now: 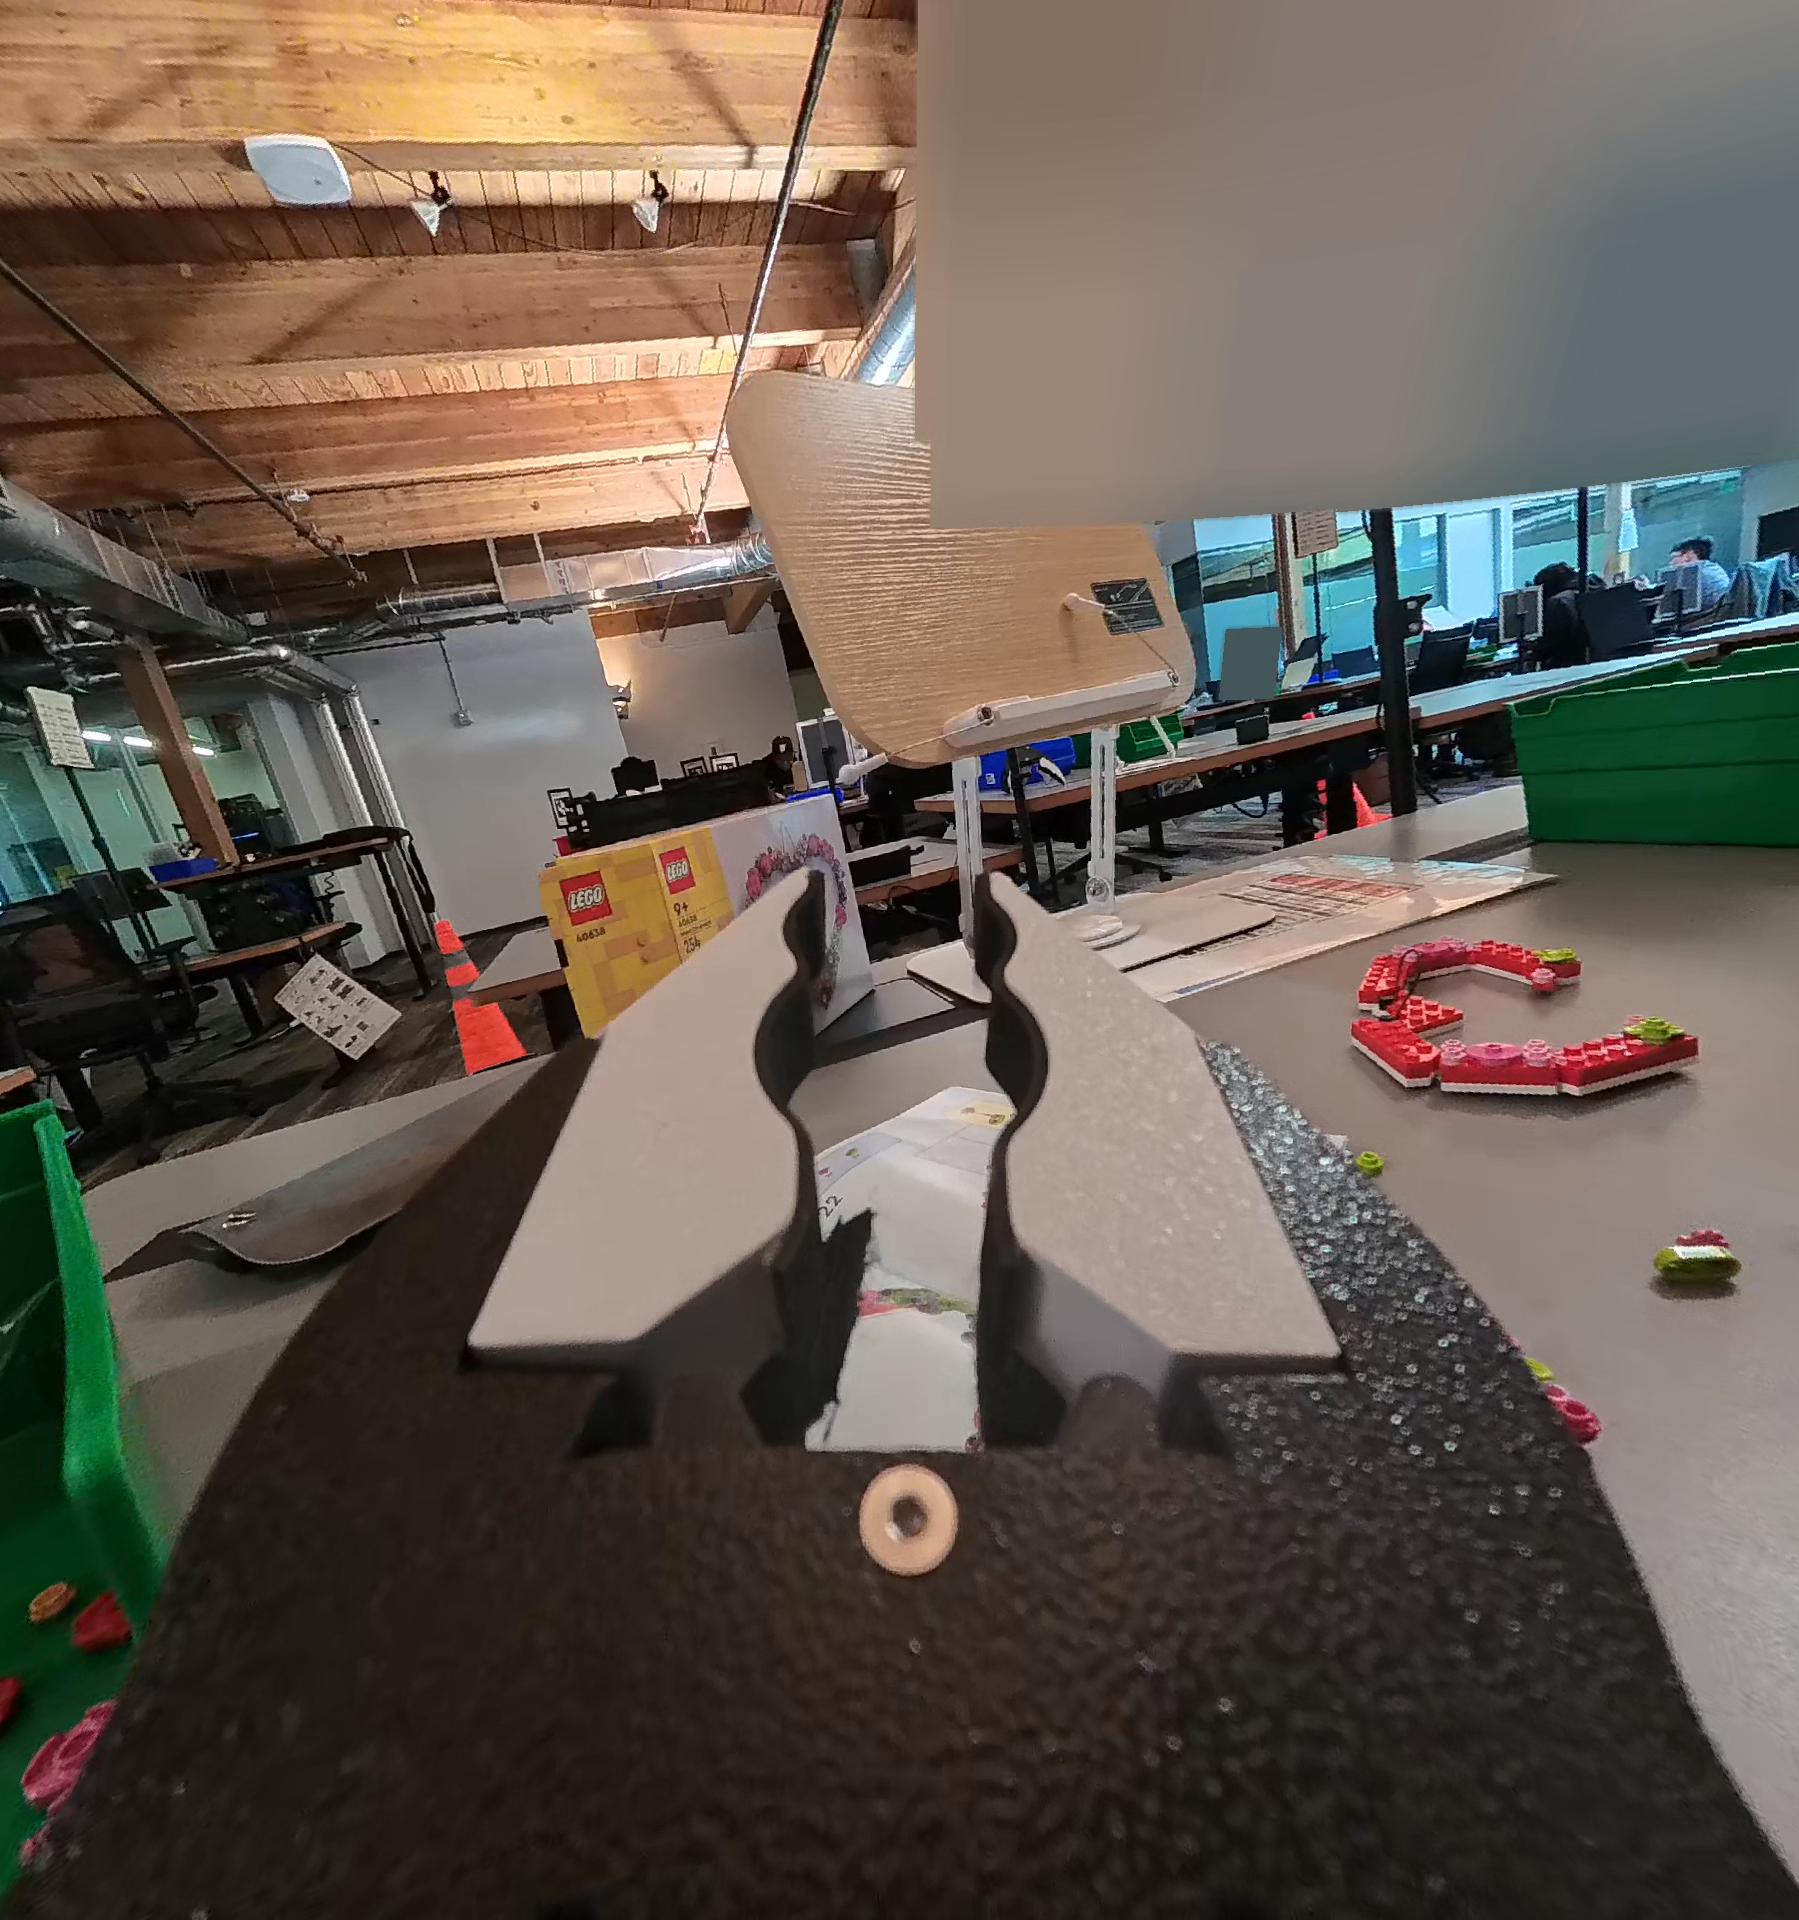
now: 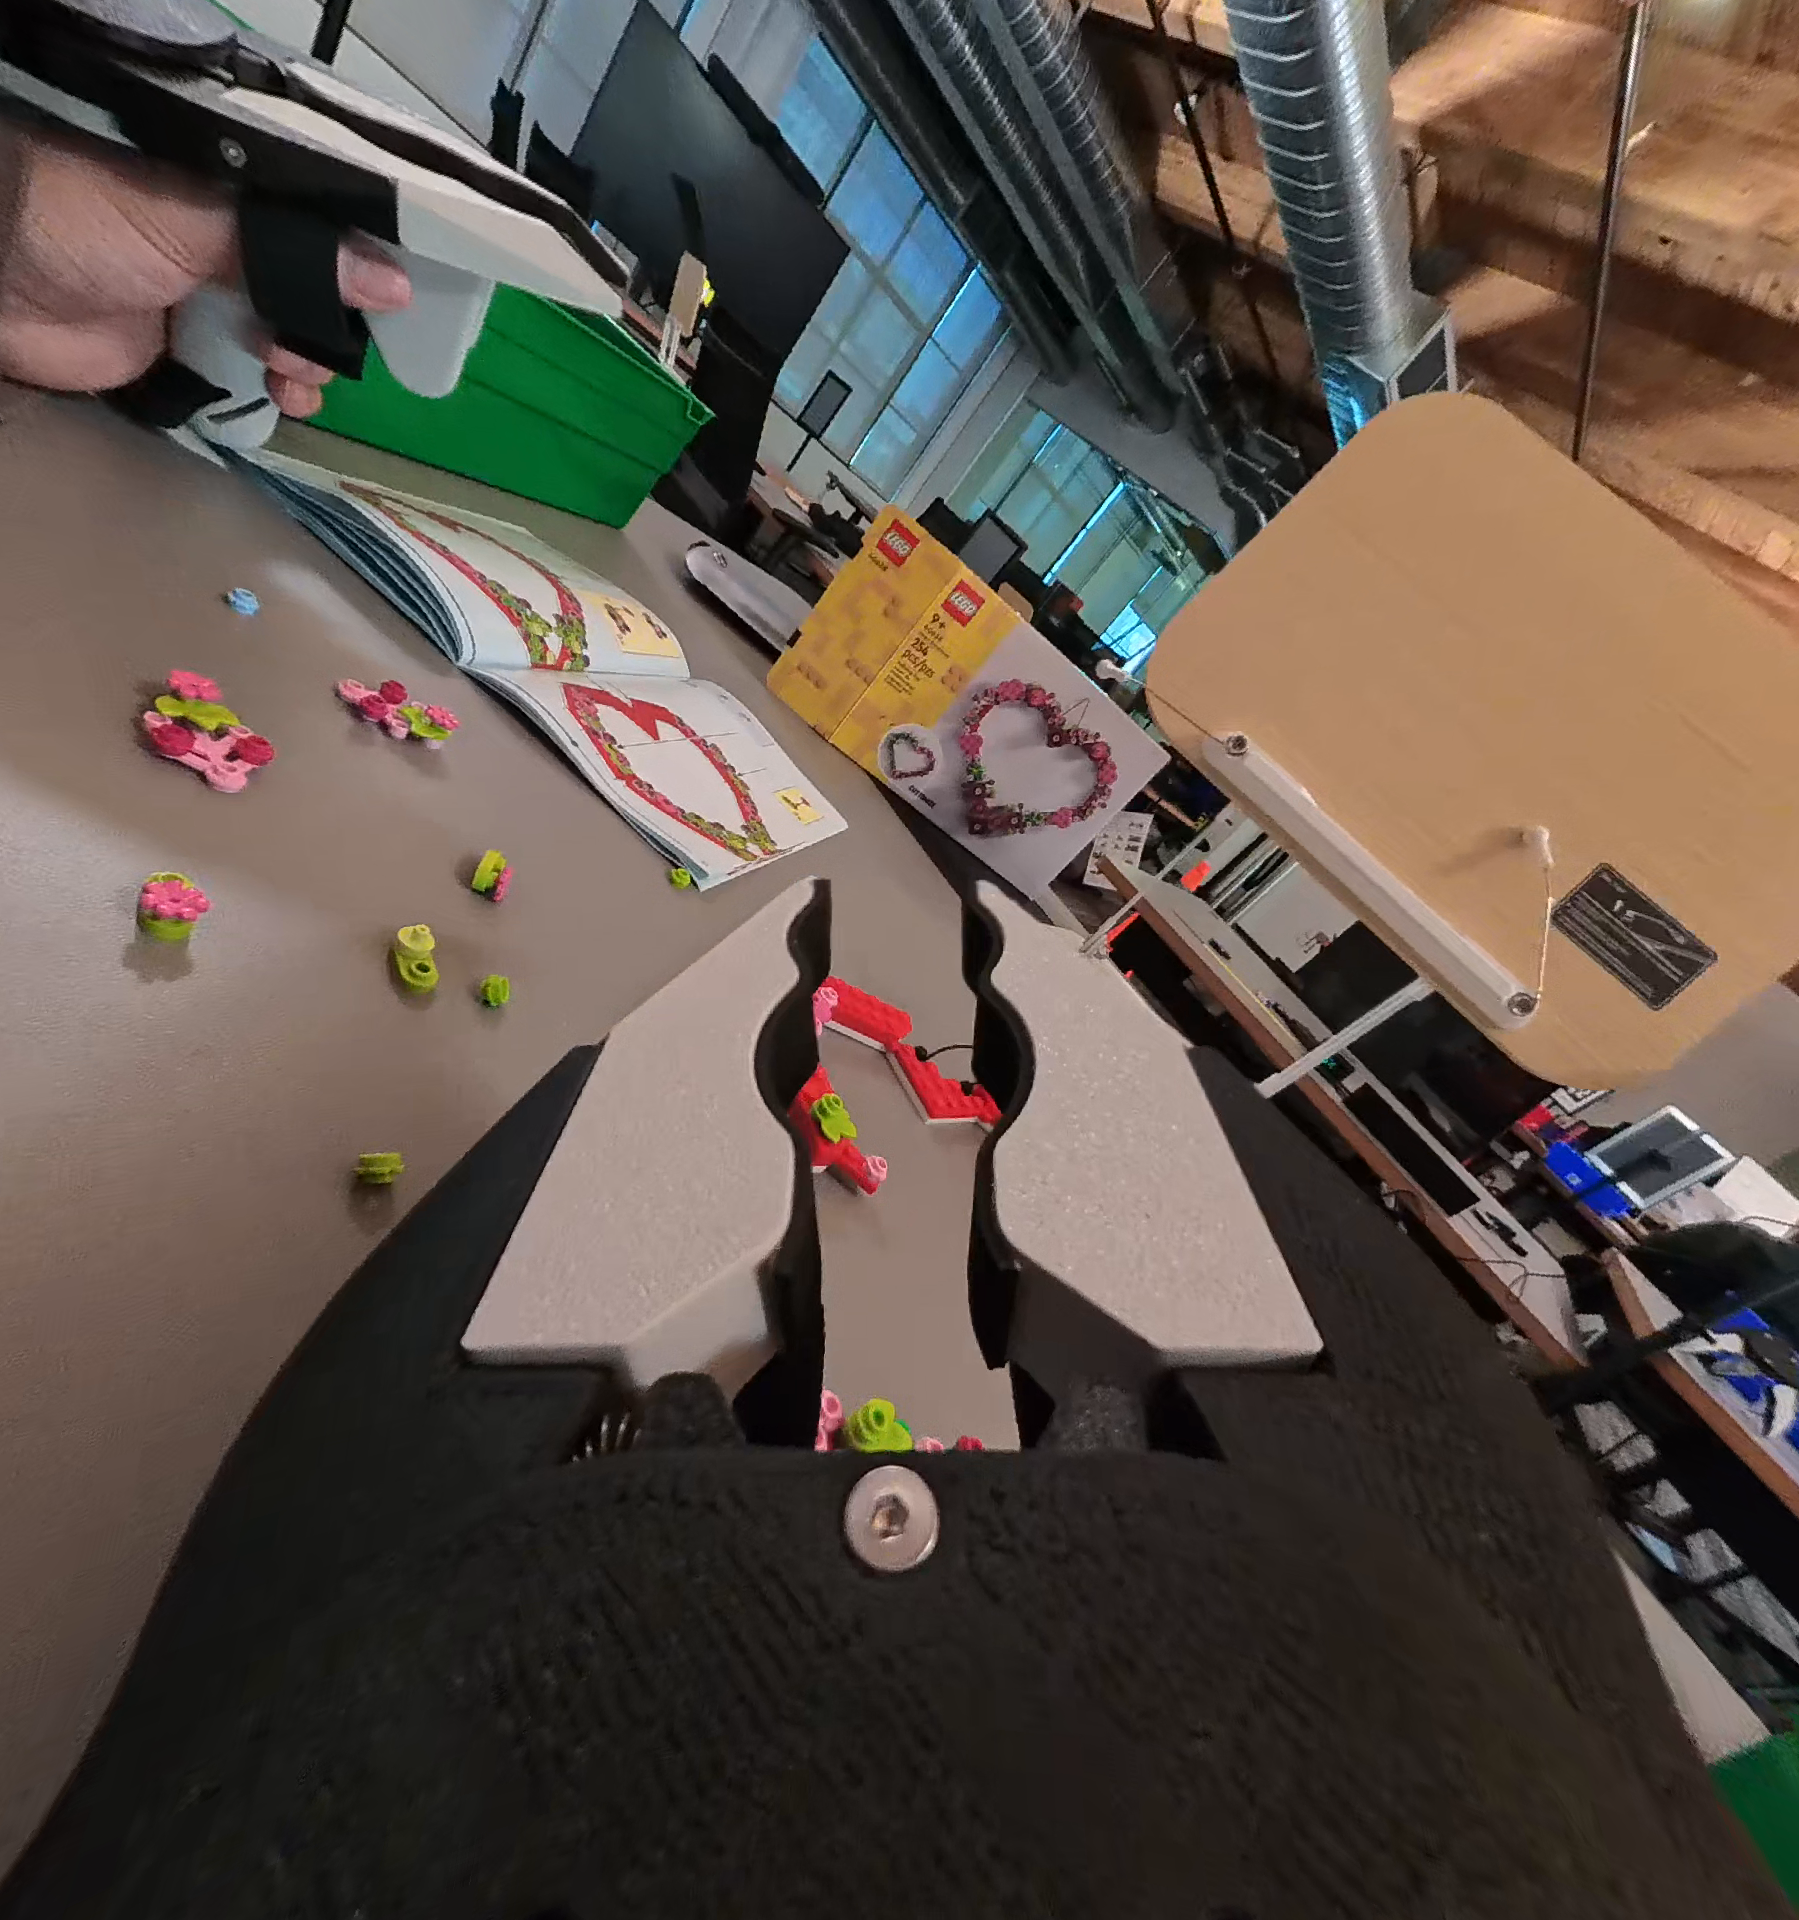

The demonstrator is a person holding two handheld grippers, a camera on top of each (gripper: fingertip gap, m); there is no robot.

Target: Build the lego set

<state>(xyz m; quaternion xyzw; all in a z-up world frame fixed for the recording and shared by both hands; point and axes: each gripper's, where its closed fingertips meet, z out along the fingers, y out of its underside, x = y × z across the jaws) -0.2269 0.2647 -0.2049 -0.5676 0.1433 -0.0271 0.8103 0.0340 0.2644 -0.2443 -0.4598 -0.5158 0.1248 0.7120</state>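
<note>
Right wrist view: 1 booklet (image 2: 604, 696), 1 box (image 2: 936, 686), 1 red heart frame (image 2: 905, 1060).

Red heart (image 1: 1497, 1023) with pink and lime studs, yellow box (image 2: 900, 634), green bin (image 2: 521, 405), grey surface (image 2: 95, 1039), woodgrain board (image 1: 936, 582).

1. Grey worktop (image 2: 95, 1039), matte, strewn with small pieces.
2. Open booklet (image 2: 604, 675) lying flat near the far edge, just beside a green bin (image 2: 521, 416).
3. Yellow box (image 2: 936, 675) standing past the booklet, at the worktop's edge.
4. Red partial heart (image 1: 1497, 1029) lying flat, white underneath, with pink and lime bits on top.
5. Pink flower clusters (image 2: 204, 732) and (image 2: 396, 712) near the booklet; one flower stack (image 2: 170, 906) apart from them.
6. Loose lime pieces (image 2: 415, 958) scattered between clusters and heart; one blue stud (image 2: 241, 600) off alone.
7. Stand base (image 1: 1165, 920) with wooden board on the far side, beside a flat sheet (image 1: 1321, 894).
8. Second green bin (image 1: 1695, 748) at the far corner.
</note>
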